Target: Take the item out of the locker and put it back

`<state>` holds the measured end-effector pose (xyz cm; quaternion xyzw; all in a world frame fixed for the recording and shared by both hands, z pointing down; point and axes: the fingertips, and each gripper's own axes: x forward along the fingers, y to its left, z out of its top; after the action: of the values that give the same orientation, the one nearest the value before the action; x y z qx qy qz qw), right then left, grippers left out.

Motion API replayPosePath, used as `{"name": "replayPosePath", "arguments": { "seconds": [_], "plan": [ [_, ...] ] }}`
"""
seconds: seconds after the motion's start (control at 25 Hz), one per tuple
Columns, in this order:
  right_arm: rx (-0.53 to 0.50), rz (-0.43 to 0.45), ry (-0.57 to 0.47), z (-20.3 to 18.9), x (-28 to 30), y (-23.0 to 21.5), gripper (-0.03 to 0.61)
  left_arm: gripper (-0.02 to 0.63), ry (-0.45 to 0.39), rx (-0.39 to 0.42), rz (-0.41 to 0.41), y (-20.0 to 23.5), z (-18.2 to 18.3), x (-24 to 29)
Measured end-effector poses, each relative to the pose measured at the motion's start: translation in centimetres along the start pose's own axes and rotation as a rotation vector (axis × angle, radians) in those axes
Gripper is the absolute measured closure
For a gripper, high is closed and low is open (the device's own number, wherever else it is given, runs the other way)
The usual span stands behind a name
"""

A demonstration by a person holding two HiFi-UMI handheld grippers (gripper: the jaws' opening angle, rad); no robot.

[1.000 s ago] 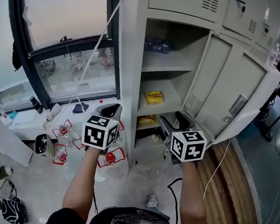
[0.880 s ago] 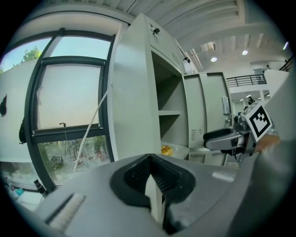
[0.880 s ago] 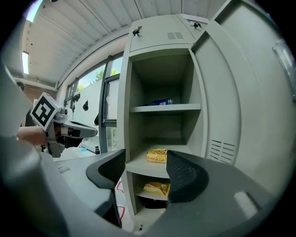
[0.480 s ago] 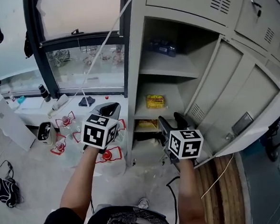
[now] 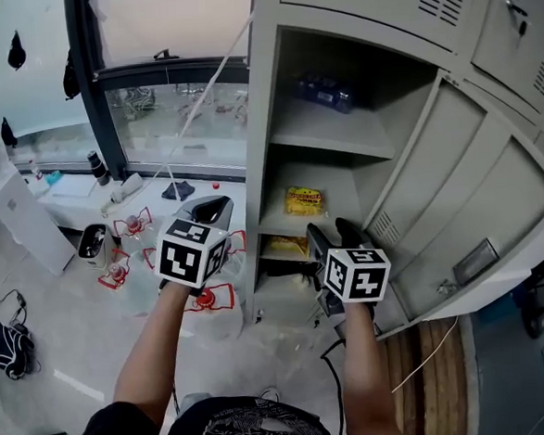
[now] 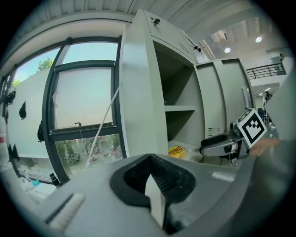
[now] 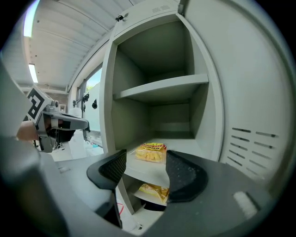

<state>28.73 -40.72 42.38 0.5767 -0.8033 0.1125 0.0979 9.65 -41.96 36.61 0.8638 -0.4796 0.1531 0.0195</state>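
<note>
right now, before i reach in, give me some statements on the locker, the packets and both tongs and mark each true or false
1. The right tongs are open and hold nothing. True.
2. The left tongs grip a yellow snack packet. False: they are shut on nothing, outside the locker.
3. A yellow snack packet lies on the middle shelf of the grey metal locker. True.
4. The locker's door is closed. False: it is swung open.
5. The top shelf is bare. False: a dark blue pack lies on it.
</note>
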Motion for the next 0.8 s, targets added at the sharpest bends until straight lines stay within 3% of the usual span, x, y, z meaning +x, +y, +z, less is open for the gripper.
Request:
{"name": "replayPosePath", "arguments": {
  "seconds": [0.28, 0.8],
  "plan": [
    [0.071, 0.021, 0.006, -0.8, 1.9, -1.7, 0.313, 0.606, 0.011, 0.001, 0.028, -0.6, -0.3, 0.7],
    [0.05, 0.043, 0.06, -1.5, 4.8, -3.4, 0.391, 0.606, 0.033, 0.005, 0.076, -1.2, -0.8, 1.3]
  ]
}}
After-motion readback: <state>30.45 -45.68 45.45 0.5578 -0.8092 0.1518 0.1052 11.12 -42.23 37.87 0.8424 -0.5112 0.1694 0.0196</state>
